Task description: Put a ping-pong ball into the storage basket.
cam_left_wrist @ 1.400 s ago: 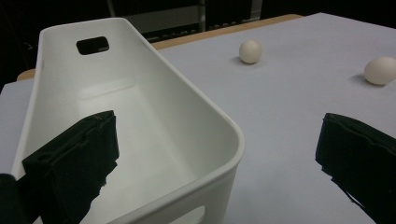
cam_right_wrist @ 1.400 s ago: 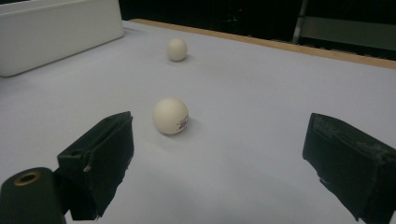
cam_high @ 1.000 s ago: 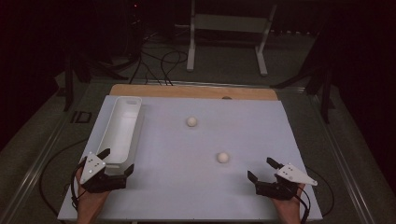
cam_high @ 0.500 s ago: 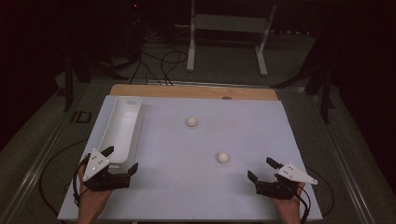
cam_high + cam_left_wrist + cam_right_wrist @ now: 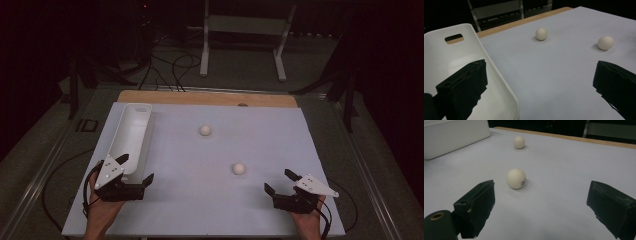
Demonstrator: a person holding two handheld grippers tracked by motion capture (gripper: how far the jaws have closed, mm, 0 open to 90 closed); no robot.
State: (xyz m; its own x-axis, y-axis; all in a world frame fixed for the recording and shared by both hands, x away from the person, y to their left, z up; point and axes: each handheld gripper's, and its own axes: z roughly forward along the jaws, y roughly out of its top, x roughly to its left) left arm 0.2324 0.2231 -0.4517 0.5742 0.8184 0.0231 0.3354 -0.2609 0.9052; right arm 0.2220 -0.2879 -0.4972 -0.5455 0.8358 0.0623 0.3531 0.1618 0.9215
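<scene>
Balls [image 5: 239, 168] [image 5: 205, 130] both lie mid-worktop, none in your tray [image 5: 131, 137] by the left edge; both tools [image 5: 131, 170] [image 5: 281, 182] gape empty

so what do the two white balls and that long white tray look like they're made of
Near ball: probably matte celluloid or plastic, smooth, with a small printed mark like a ping-pong ball. Far ball: same look, too small for detail. Tray: likely glossy moulded plastic, with soft reflections, rounded rim and a cut-out handle slot.
</scene>
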